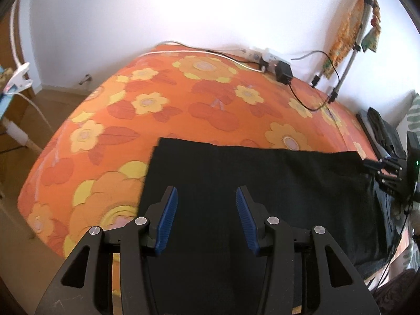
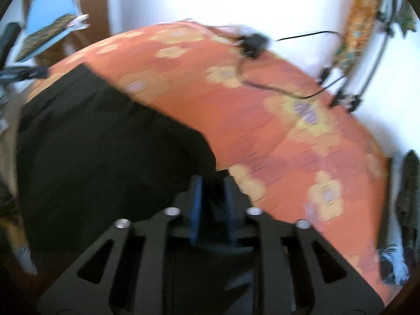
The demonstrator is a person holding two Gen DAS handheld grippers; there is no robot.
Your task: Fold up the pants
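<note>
White walls [image 1: 183, 8] enclose a bedroom corner, and a bed [image 1: 110, 131] covered in an orange sheet printed with yellow and red flowers fills most of both views. Black pants [image 1: 262, 183] lie flat on the near part of the bed, spread as a broad dark rectangle with one straight edge running across the sheet; in the right wrist view the same pants [image 2: 105, 144] cover the lower left area, with an edge reaching to the right tool. At the far side of the bed, against the wall, a folding rack [image 1: 351, 52] draped with patterned orange cloth leans upright. A white power strip [image 1: 260, 53] rests at the far edge of the bed, with a black adapter [image 1: 283, 74] just beside it and a black cable [image 1: 307, 105] trailing over the sheet. The left tool [image 1: 207, 197] hangs above the pants with its blue-padded fingers [image 1: 168, 218] standing apart and nothing between them. The right tool [image 2: 212, 183], blurred in its own view, has its fingers close together with dark cloth between them; whether the pads press on that cloth cannot be told. In the left wrist view the right tool [image 1: 380, 168] appears at the right end of the pants. A white clip [image 1: 21, 74] shows at the left margin.
</note>
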